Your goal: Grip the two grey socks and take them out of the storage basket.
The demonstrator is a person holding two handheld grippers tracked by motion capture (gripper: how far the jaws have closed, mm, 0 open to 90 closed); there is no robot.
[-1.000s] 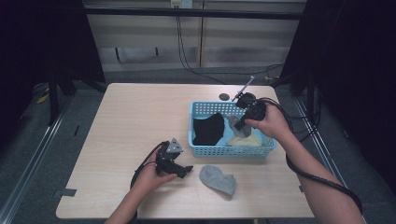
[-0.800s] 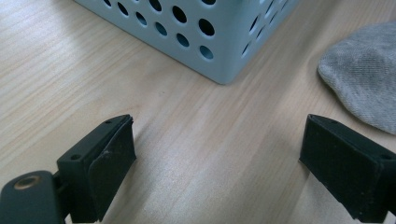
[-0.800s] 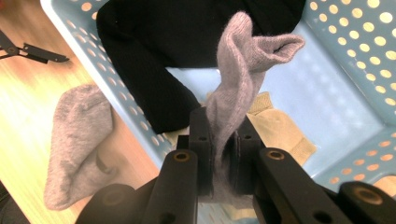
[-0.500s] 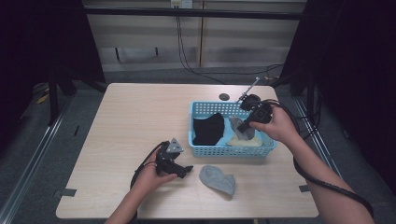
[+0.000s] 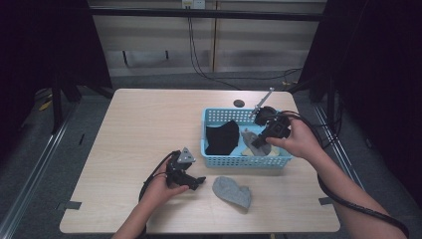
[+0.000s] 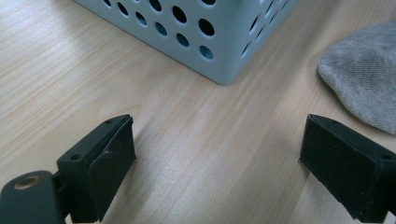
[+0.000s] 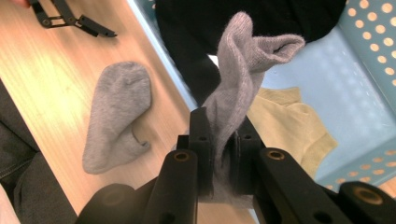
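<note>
Right tongs (image 7: 219, 163) pinch a grey sock (image 7: 243, 79) near one end; the rest of the sock stands out past the jaws, over the light blue basket (image 7: 373, 93). In the high view the right tongs (image 5: 261, 140) sit over the basket (image 5: 246, 160), sock (image 5: 251, 137) just above the contents. A black garment (image 5: 221, 137) and a yellow cloth (image 7: 289, 126) are still in the basket.

Left tongs (image 6: 219, 163) are spread wide with nothing between them, low over the table (image 6: 140, 93), close to the basket corner (image 6: 224, 42). Left tongs (image 5: 191, 181) in the high view rest by the person's hand, just left of a second grey sock (image 5: 231, 191) lying flat on the table in front of the basket.

Step looks like lifting the sock out to join its mate. To do it well: hold the pinch firm, raise until the free end clears the basket rim, otherwise it may snag the wall or drag the black garment. Carry over the front rim, set down beside the lying sock, not on the left tongs. Left tongs could steady the lying sock if pairing.
</note>
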